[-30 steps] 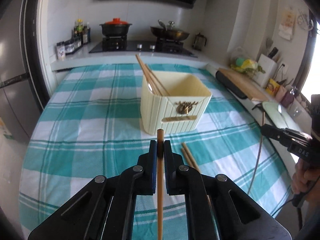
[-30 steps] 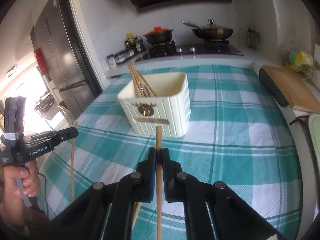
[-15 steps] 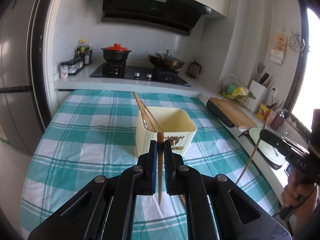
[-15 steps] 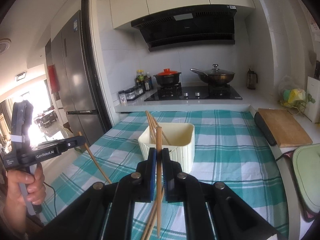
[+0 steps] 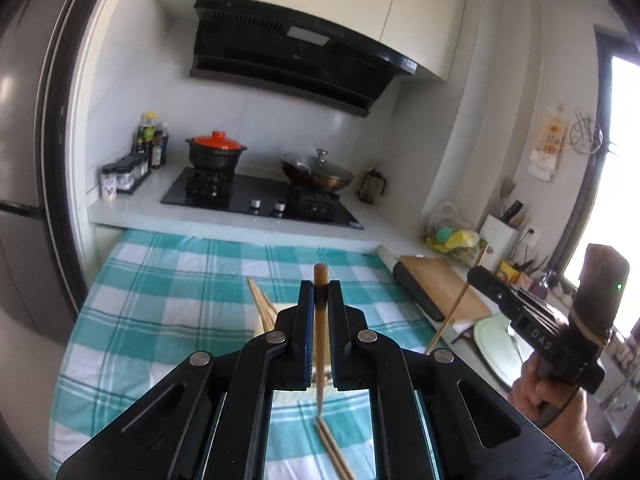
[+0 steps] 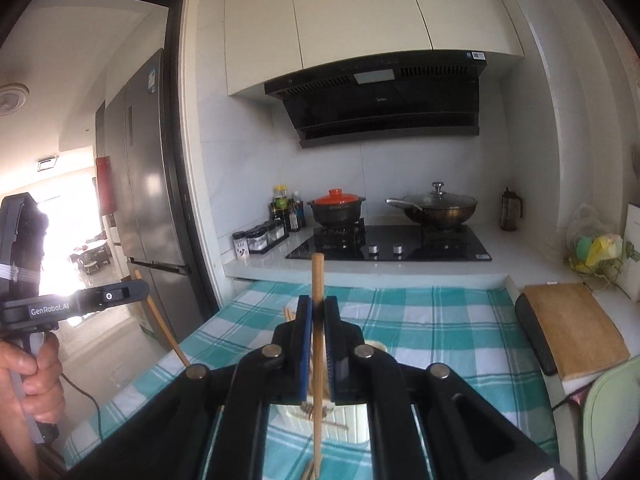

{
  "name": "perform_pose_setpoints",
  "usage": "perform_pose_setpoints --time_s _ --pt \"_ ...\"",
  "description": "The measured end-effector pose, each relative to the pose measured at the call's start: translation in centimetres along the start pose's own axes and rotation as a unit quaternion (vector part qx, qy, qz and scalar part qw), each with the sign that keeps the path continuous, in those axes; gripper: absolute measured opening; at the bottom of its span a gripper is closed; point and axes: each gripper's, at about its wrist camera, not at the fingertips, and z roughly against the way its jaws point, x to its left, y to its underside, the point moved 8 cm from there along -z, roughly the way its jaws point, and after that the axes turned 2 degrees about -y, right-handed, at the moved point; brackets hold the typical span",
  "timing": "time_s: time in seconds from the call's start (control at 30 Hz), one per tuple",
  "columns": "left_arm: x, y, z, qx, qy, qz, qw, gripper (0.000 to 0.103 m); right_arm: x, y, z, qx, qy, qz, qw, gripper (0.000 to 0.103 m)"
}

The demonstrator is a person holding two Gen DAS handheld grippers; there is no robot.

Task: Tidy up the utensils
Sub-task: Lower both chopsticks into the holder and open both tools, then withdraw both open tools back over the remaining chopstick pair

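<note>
Each hand's tongs are clenched on a single wooden chopstick: the left gripper (image 5: 320,292) pinches its chopstick (image 5: 319,344) near the thick end, and the right gripper (image 6: 318,308) holds its own chopstick (image 6: 317,360) the same way, both sticks hanging roughly upright with their tips pointing down toward the checked tablecloth (image 5: 168,280). The cream holder box (image 6: 352,420) sits on the cloth below and just ahead of the fingers, largely hidden behind them, with several chopsticks (image 5: 262,306) leaning in it. Two more loose chopsticks (image 5: 334,452) lie on the cloth beneath the left gripper. The step in hand looks like carrying both sticks over the box to drop them in. To do it well, bring each tip over the open mouth of the box, clear of the rim and of the sticks leaning inside, keep the sticks near vertical, and lower until the tips are well inside before letting go, one hand at a time so the two grippers do not collide; a stick released too high may bounce out or tip the box
</note>
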Motion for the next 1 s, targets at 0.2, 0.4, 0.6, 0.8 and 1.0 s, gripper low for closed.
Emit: perform_pose_setpoints --time_s 0.2,0.4,0.6,0.8,1.0 --pt "0.0 -3.9 -4.3 -0.018 -0.016 0.001 0.9997 0.004 -1.0 -4.4 -4.7 -0.03 0.0 0.008 1.0 0.006" --pt "0.7 -2.4 -11.9 0.047 -0.031 0.0 0.9984 0.004 -2.5 -3.1 -11.2 0.01 0.0 0.01 1.0 0.006" --pt "1.3 1.3 -18.4 0.131 -0.03 0.003 0.9909 0.004 -5.1 2.4 -17.8 0.126 -0.002 -0.015 0.992 0.006" --pt "1.8 3.6 -22.5 0.179 -0.047 0.001 0.9828 0.009 -8.1 6.6 -21.9 0.197 0.018 -0.059 0.979 0.009" --pt "2.6 4.4 -20.9 0.163 -0.055 -0.002 0.985 0.063 -9.0 8.3 -21.5 0.199 0.032 -0.08 0.976 0.044"
